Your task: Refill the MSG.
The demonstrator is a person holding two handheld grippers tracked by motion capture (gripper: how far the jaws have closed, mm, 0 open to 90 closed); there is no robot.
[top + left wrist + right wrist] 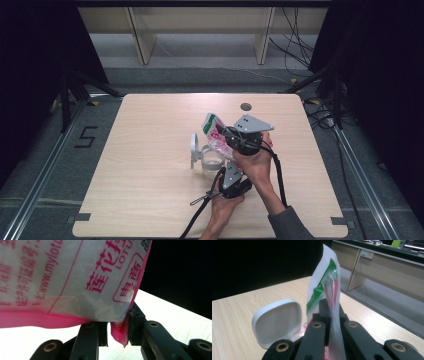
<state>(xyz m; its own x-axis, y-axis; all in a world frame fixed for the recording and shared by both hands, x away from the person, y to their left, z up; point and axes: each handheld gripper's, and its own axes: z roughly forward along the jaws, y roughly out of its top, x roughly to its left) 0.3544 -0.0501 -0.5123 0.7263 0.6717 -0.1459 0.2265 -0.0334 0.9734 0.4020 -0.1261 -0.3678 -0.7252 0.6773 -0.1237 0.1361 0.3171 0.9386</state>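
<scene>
High view: left gripper (pixel 235 172) jaws clamp the pink bottom corner of a white printed plastic bag (pixel 216 134), held above the pale wooden bench (pixel 150 200); right gripper (pixel 232 140) jaws clamp its thin upper edge, white plastic lid (pixel 277 322) alongside.

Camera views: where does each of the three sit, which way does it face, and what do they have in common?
High view: above the person's side, looking forward and down on the table; both hands, left gripper and right gripper show.
Left gripper view: rides the left gripper, looks up along its jaws at the pink-edged plastic bag.
Right gripper view: rides the right gripper, jaws clamped on the bag, white lid beside.
Shared: all three show the bag.
</scene>
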